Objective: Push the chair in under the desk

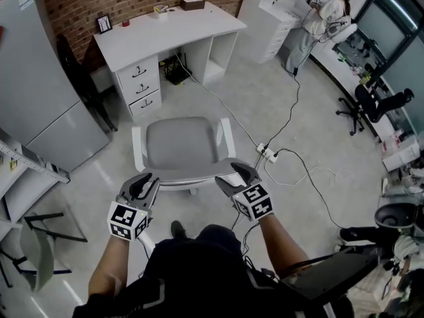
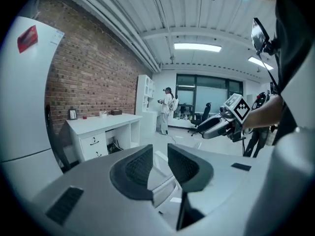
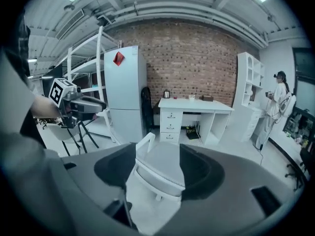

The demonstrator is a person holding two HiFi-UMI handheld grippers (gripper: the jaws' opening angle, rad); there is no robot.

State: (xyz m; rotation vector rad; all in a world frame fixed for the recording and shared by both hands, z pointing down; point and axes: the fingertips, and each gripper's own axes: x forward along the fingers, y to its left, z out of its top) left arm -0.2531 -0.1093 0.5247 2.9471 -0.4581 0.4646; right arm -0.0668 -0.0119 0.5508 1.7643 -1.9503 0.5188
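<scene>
A white chair with a grey seat [image 1: 182, 141] stands on the floor, its open side toward the white desk [image 1: 165, 28] a short way beyond it. Both grippers are at the chair's near side, by its backrest. My left gripper [image 1: 142, 185] is at the back's left corner, jaws parted, and a pale edge of the chair [image 2: 162, 183] shows low in the gap with the pads off it. My right gripper [image 1: 237, 179] is at the back's right corner. Its jaws stand wide, framing the chair [image 3: 162, 166], and nothing is gripped.
A grey fridge [image 1: 40, 91] stands left of the desk, with a black object [image 1: 79, 78] leaning between them. A power strip with cables [image 1: 268, 154] lies on the floor right of the chair. A person [image 1: 324, 12] stands far right, near a black office chair [image 1: 377, 105].
</scene>
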